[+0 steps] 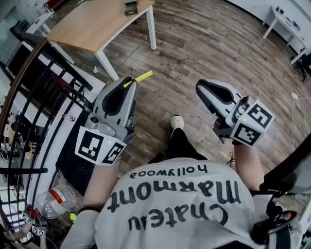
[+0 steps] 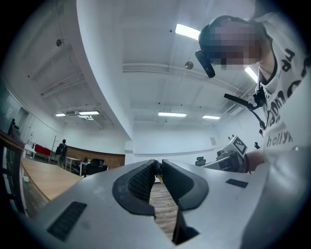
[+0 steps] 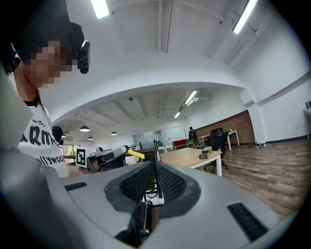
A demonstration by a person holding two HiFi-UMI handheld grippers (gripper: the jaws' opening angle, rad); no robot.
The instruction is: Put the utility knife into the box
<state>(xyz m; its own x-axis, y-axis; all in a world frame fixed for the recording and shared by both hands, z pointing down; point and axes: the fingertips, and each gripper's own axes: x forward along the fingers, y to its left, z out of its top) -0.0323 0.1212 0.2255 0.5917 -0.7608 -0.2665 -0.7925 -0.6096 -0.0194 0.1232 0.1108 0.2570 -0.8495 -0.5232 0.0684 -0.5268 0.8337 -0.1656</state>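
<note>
Jutting from the closed jaws of the left gripper (image 1: pixel 127 84), the yellow utility knife (image 1: pixel 139 77) is clamped by its near end. Its long axis runs on along the jaws, up and slightly rightward toward the wooden table (image 1: pixel 92 26). Only a sliver of yellow shows between the pads in the left gripper view. What looks to be the box (image 1: pixel 131 7) sits near the table's far edge, well apart from the blade tip and roughly ahead of it; it is too small to tell whether it stands open. The right gripper (image 1: pixel 203 86) hangs off to the side, jaws pressed together on nothing, farther from the box than the left.
</note>
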